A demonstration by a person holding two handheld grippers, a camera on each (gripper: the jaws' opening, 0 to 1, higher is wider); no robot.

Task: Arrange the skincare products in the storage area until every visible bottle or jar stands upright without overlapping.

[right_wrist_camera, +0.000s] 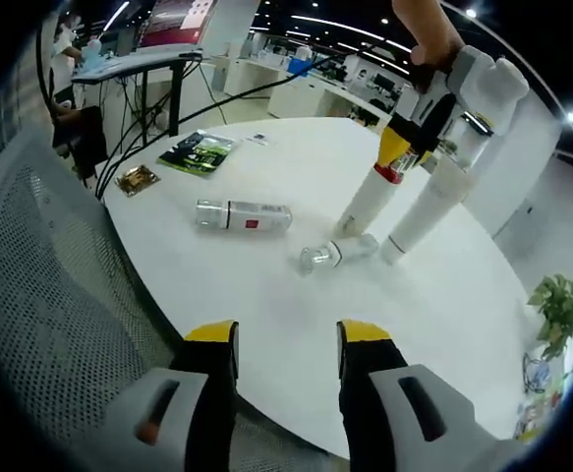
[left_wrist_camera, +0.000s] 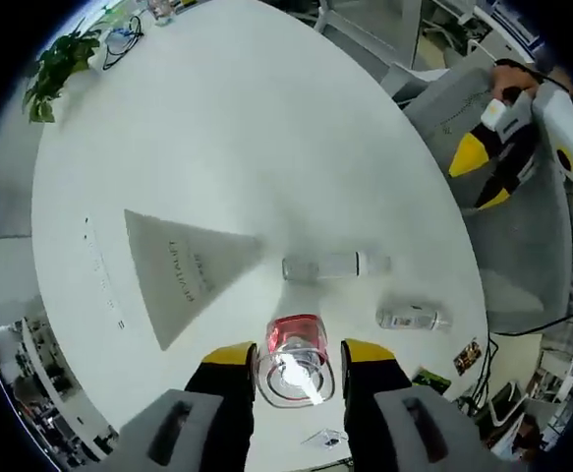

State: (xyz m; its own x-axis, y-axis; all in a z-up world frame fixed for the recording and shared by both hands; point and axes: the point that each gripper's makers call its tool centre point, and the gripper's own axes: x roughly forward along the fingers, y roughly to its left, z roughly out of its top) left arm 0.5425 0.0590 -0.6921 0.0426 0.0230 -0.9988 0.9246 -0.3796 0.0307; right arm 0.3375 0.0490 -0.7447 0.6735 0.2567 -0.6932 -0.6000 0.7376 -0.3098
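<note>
- Your left gripper (left_wrist_camera: 299, 366) has its jaws closed around the red-capped bottle (left_wrist_camera: 294, 359), upright on the bench (left_wrist_camera: 266, 147).
- Your right gripper (right_wrist_camera: 285, 344) is open, empty.
- Two clear bottles (right_wrist_camera: 244, 214) lie flat; labels unreadable.

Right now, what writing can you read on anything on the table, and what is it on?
Tall white tube: grey lettering along its side, too blurred to read.
Lying clear bottle: small red label, unreadable.
Green booklet: print too small.
Table: row of small dark marks, illegible.
</note>
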